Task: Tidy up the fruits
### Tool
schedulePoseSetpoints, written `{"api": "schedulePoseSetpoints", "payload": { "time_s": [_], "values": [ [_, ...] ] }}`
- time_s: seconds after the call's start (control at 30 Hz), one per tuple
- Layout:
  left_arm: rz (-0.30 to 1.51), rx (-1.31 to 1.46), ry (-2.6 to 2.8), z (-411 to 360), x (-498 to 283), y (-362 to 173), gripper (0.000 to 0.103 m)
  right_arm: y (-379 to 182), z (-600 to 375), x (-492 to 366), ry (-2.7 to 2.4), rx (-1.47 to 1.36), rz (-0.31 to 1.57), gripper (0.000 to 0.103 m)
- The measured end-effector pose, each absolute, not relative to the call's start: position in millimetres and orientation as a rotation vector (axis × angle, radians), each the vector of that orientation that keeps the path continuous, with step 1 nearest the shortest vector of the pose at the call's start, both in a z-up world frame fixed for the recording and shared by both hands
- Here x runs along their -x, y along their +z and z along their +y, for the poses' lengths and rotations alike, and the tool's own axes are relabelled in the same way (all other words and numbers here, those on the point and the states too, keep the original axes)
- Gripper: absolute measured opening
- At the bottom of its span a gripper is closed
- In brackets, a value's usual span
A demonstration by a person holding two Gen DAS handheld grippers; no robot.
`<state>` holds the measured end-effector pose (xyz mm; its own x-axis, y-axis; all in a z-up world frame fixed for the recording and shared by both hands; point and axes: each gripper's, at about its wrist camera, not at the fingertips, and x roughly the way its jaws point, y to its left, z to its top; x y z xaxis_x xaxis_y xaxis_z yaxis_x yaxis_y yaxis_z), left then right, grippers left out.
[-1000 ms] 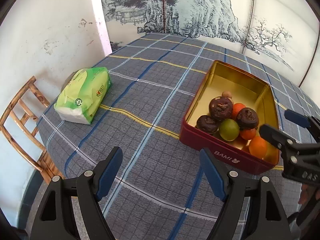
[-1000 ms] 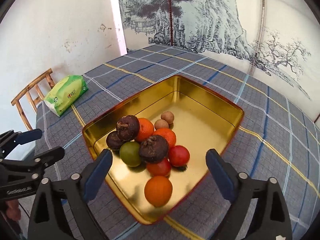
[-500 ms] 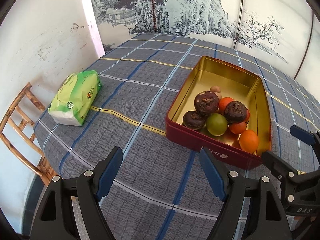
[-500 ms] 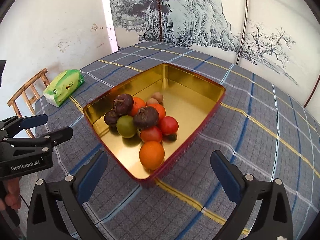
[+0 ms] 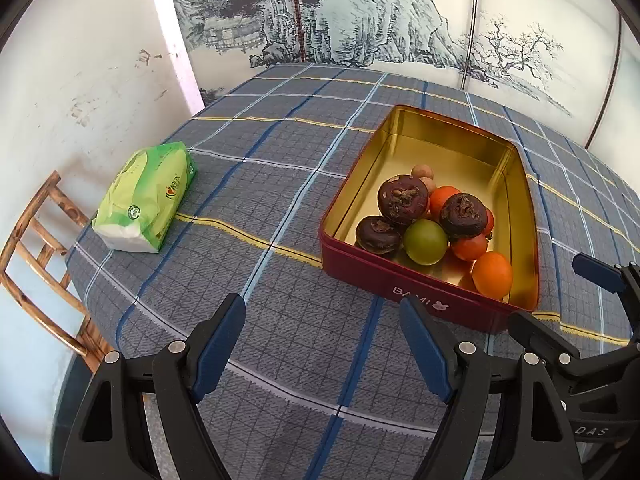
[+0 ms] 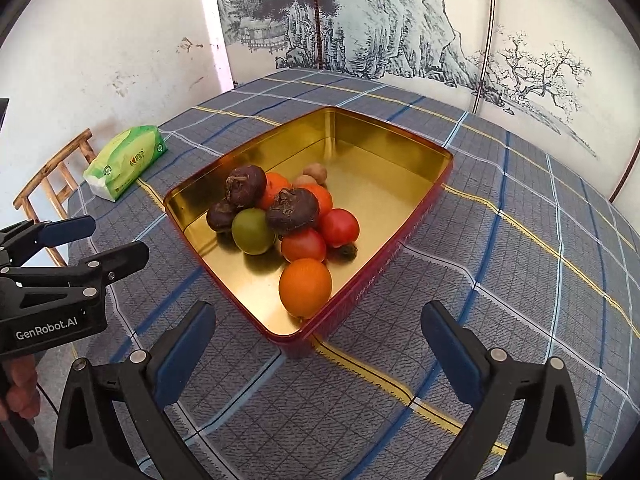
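Both sets of jaws are held spread, empty. Ahead of the right gripper (image 6: 316, 344), the orange (image 6: 305, 288) could be rolled against the tin (image 6: 424, 204) wall if nudged off-centre.

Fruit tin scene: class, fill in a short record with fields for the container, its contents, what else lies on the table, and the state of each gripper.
container: red tin with gold inside, open, on the checked tablecloth
contents: fruit piled at the near end; an orange nearest, a green fruit, dark brown fruits, red and orange ones, two small tan ones behind
far end of tin: bare
also on table: green tissue pack, apart from the tin
left gripper: open, holding nothing
right gripper: open, holding nothing
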<state>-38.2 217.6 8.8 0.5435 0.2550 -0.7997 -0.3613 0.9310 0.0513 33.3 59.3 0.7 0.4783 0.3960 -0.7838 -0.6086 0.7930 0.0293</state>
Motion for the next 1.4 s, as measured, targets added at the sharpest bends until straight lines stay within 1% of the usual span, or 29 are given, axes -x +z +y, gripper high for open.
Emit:
{"api": "schedulePoseSetpoints", "payload": {
  "time_s": [1.4],
  "values": [
    [0.945,0.123,0.364,215.6,34.9,3.6,0.080,-5.6,59.7,-38.4,0.606,0.281,0.894,0.101]
  ]
}}
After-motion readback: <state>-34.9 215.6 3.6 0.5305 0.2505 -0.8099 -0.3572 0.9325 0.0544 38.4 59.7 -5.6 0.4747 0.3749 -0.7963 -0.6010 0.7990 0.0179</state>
